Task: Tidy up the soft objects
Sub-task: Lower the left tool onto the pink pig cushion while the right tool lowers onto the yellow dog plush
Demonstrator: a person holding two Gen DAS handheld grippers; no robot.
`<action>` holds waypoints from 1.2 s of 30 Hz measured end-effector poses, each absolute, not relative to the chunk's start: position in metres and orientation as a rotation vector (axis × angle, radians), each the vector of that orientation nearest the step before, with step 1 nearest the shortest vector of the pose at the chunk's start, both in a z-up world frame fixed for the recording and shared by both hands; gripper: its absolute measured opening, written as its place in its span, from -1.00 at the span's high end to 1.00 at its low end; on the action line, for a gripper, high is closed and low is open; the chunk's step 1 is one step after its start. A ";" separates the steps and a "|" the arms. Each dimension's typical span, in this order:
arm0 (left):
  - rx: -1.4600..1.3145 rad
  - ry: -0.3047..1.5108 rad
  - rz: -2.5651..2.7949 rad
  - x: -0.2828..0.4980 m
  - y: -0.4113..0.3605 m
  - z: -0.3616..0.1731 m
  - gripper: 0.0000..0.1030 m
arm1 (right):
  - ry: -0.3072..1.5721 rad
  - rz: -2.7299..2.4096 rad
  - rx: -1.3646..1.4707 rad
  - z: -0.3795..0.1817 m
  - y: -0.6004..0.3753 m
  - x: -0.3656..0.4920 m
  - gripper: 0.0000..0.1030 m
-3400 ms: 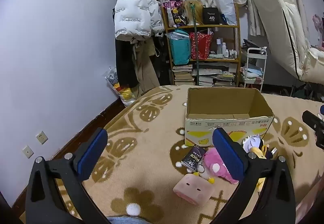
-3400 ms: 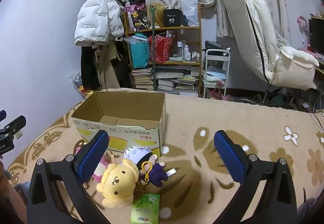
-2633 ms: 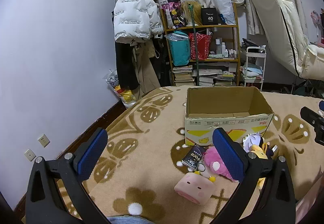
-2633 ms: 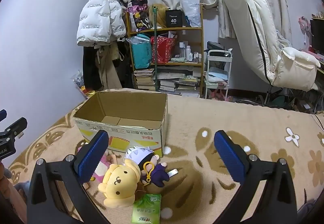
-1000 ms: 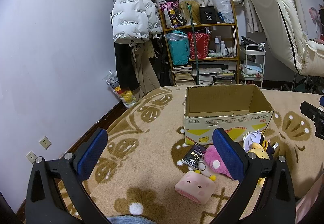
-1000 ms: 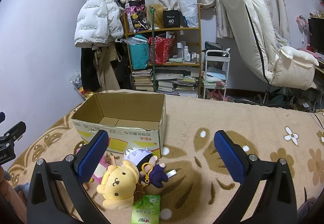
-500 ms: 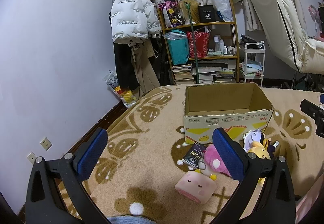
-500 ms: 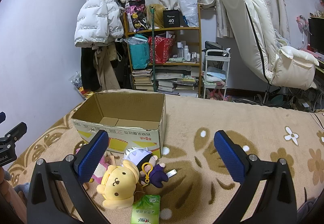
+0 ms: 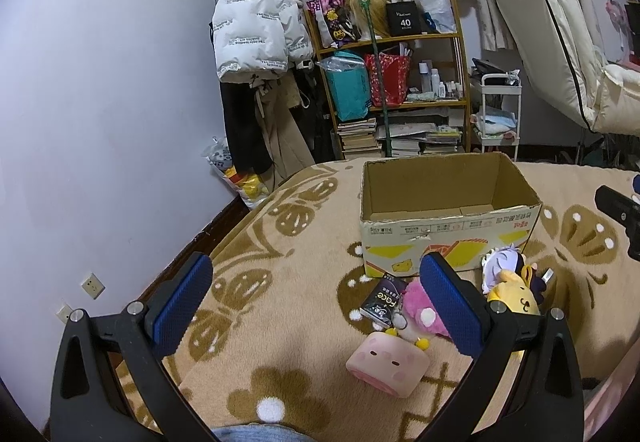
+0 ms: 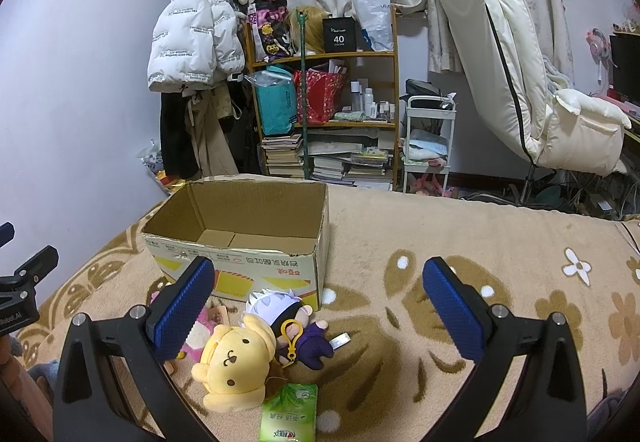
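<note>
An open, empty cardboard box stands on the tan patterned blanket. In front of it lie soft toys: a pink square pig plush, a pink plush, a yellow dog plush and a white-haired purple doll. A black packet and a green tissue pack lie among them. My left gripper is open and empty, above the blanket left of the toys. My right gripper is open and empty, above the toys.
Behind the bed are a cluttered wooden shelf, a hanging white puffer jacket, a small white cart and a cream recliner chair. The blanket's left edge drops to the floor by the wall.
Both grippers stay open and almost still. The left view has drifted slightly upward and back; the toys and the box have not moved.
</note>
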State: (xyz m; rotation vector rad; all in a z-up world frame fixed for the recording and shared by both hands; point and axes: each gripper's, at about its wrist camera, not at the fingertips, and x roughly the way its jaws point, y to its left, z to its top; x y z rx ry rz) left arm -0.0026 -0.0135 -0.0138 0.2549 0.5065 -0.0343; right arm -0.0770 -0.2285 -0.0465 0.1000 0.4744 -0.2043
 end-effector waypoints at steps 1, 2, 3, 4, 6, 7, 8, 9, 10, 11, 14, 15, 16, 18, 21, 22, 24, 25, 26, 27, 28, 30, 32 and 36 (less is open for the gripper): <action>0.260 0.516 -0.035 -0.001 -0.014 -0.015 -0.99 | 0.474 -0.204 0.100 -0.046 -0.228 -0.077 -1.00; 0.263 0.527 -0.037 0.000 -0.015 -0.016 -0.99 | 0.475 -0.203 0.101 -0.046 -0.228 -0.077 -1.00; 0.268 0.545 -0.041 0.003 -0.017 -0.018 -0.99 | 0.475 -0.199 0.102 -0.046 -0.228 -0.077 -1.00; 0.270 0.559 -0.043 0.006 -0.017 -0.020 -0.99 | 0.475 -0.189 0.107 -0.047 -0.229 -0.076 -1.00; 0.277 0.593 -0.047 0.013 -0.020 -0.024 -0.99 | 0.484 -0.167 0.119 -0.055 -0.229 -0.072 -1.00; 0.279 0.609 -0.050 0.015 -0.021 -0.026 -0.99 | 0.492 -0.158 0.123 -0.057 -0.229 -0.071 -1.00; 0.282 0.626 -0.052 0.018 -0.022 -0.029 -0.99 | 0.504 -0.150 0.128 -0.058 -0.228 -0.069 -1.00; 0.285 0.643 -0.056 0.021 -0.024 -0.032 -0.99 | 0.515 -0.143 0.137 -0.060 -0.228 -0.067 -1.00; 0.291 0.665 -0.063 0.025 -0.026 -0.036 -0.99 | 0.530 -0.130 0.149 -0.062 -0.228 -0.064 -1.00; 0.295 0.682 -0.067 0.027 -0.028 -0.039 -0.99 | 0.546 -0.117 0.165 -0.064 -0.228 -0.060 -1.00; 0.314 0.749 -0.095 0.034 -0.035 -0.052 -0.99 | 0.595 -0.085 0.202 -0.070 -0.230 -0.050 -1.00; 0.322 0.772 -0.100 0.037 -0.037 -0.057 -0.99 | 0.609 -0.069 0.213 -0.072 -0.230 -0.048 -1.00; 0.326 0.787 -0.104 0.039 -0.039 -0.060 -0.99 | 0.624 -0.056 0.222 -0.073 -0.230 -0.044 -1.00; 0.327 0.825 -0.117 0.044 -0.040 -0.067 -0.99 | 0.659 -0.041 0.231 -0.078 -0.228 -0.039 -1.00; 0.315 0.884 -0.132 0.053 -0.041 -0.076 -0.99 | 0.716 -0.021 0.239 -0.088 -0.225 -0.029 -1.00; 0.310 0.906 -0.135 0.055 -0.040 -0.079 -0.99 | 0.734 -0.016 0.244 -0.090 -0.225 -0.027 -1.00; 0.297 0.958 -0.141 0.062 -0.040 -0.088 -0.99 | 0.770 -0.007 0.254 -0.097 -0.224 -0.020 -1.00; 0.289 0.986 -0.147 0.066 -0.040 -0.094 -0.99 | 0.788 -0.002 0.262 -0.101 -0.224 -0.016 -1.00; 0.283 1.012 -0.151 0.070 -0.040 -0.099 -0.99 | 0.806 0.003 0.268 -0.105 -0.224 -0.012 -1.00; 0.278 1.040 -0.156 0.073 -0.041 -0.105 -0.99 | 0.826 0.011 0.276 -0.108 -0.224 -0.007 -1.00; 0.278 1.057 -0.158 0.074 -0.042 -0.109 -0.99 | 0.845 0.018 0.281 -0.113 -0.223 -0.003 -1.00; 0.285 1.087 -0.156 0.077 -0.044 -0.116 -0.99 | 0.883 0.032 0.278 -0.121 -0.219 0.003 -1.00; 0.287 1.102 -0.168 0.077 -0.045 -0.119 -0.99 | 0.912 0.042 0.259 -0.130 -0.216 0.008 -1.00; 0.290 1.164 -0.182 0.080 -0.046 -0.131 -0.98 | 0.971 0.060 0.248 -0.145 -0.210 0.015 -1.00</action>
